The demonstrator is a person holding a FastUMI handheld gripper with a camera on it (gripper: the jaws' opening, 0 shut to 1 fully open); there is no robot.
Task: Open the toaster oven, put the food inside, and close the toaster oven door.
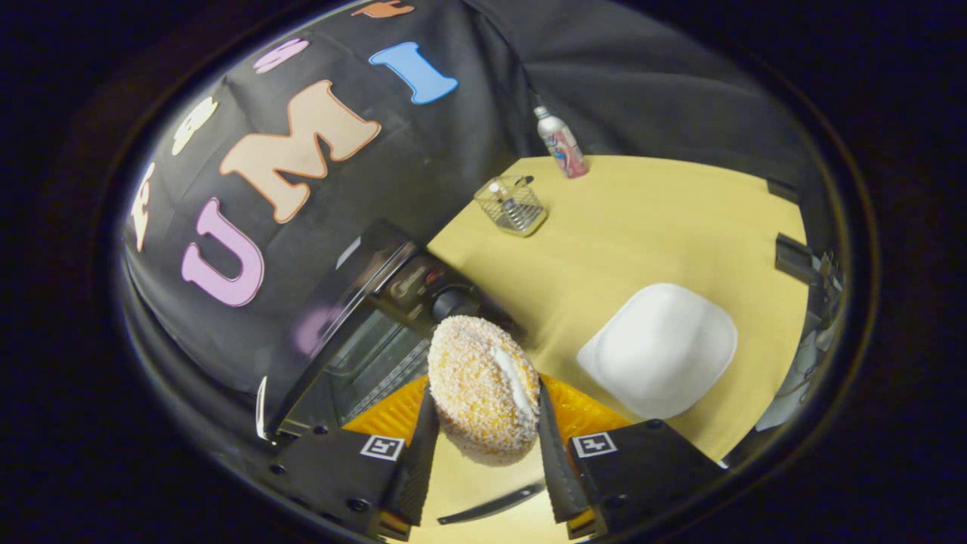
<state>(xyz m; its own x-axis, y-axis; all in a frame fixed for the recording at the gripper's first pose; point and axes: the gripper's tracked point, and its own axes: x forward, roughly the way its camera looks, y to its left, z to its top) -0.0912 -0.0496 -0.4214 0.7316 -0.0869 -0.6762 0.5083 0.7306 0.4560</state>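
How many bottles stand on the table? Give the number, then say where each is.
1. The bottle stands at the table's far edge by the booth wall, just beyond the wire basket, far ahead of the gripper holding the bun.

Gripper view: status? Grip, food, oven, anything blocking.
Gripper shut on the pastry, lifted above the table. Toaster oven just ahead, door looks open, rack visible. White plate off to the side, not blocking.

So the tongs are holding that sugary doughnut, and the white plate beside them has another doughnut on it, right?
Not quite. The gripper view shows the tongs shut on the sugary doughnut, with a finger pressing each side, but the white plate beside them is bare; no second doughnut lies on it.
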